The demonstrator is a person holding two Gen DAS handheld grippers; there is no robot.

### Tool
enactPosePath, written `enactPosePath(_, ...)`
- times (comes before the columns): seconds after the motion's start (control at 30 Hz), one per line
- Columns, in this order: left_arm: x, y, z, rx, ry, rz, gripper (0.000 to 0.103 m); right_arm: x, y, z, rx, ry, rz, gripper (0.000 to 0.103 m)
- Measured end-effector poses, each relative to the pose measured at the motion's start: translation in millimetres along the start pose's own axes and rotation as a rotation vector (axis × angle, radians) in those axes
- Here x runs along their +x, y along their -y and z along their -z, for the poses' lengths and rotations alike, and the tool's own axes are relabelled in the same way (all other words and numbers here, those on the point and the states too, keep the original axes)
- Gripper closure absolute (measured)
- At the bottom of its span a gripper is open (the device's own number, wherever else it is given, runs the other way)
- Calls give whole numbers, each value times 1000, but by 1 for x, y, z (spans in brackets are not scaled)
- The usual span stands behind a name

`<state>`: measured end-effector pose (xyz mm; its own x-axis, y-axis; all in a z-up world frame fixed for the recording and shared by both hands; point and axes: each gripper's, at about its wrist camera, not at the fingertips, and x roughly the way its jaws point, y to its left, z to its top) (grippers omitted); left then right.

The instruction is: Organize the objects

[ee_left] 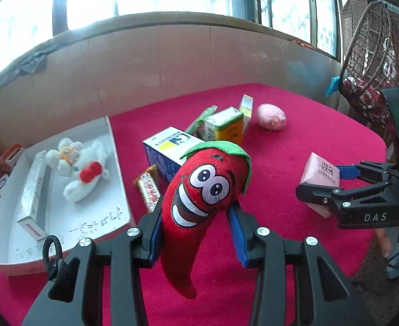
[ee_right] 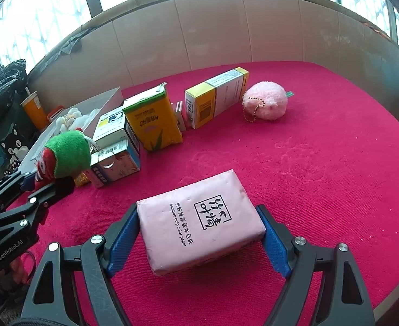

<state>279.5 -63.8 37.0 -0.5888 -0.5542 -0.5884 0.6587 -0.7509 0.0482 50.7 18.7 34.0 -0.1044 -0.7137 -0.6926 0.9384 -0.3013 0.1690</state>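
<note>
left gripper (ee_left: pixel 196 233) clamped on the chili toy (ee_left: pixel 199 203), held above the table (ee_left: pixel 308 141) near its left edge beside the white tray (ee_left: pixel 112 146). right gripper (ee_right: pixel 200 237) closed on the pink tissue pack (ee_right: pixel 199 220), near the front edge.

Left gripper (ee_left: pixel 196 233): black plastic frame of angular linkage arms with open triangular cut-outs, round silver screw heads at the pivots, blue ribbed pads lining the fingers (ee_left: pixel 237 233). A black braided cord loop hangs at its left side. Its body carries white "GenRobot.AI" lettering in the right wrist view.

Right gripper (ee_right: pixel 200 233): same black linkage frame, silver screws, blue finger pads (ee_right: pixel 274 244). White "DAS" marking and a green indicator light show on its body in the left wrist view
</note>
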Motion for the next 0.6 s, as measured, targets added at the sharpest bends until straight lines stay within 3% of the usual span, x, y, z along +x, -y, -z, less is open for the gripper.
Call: enactPosePath(0.6, -22, -6, 4, -33, 78, -44, 61, -5, 0, 1, 2, 8, 8, 16)
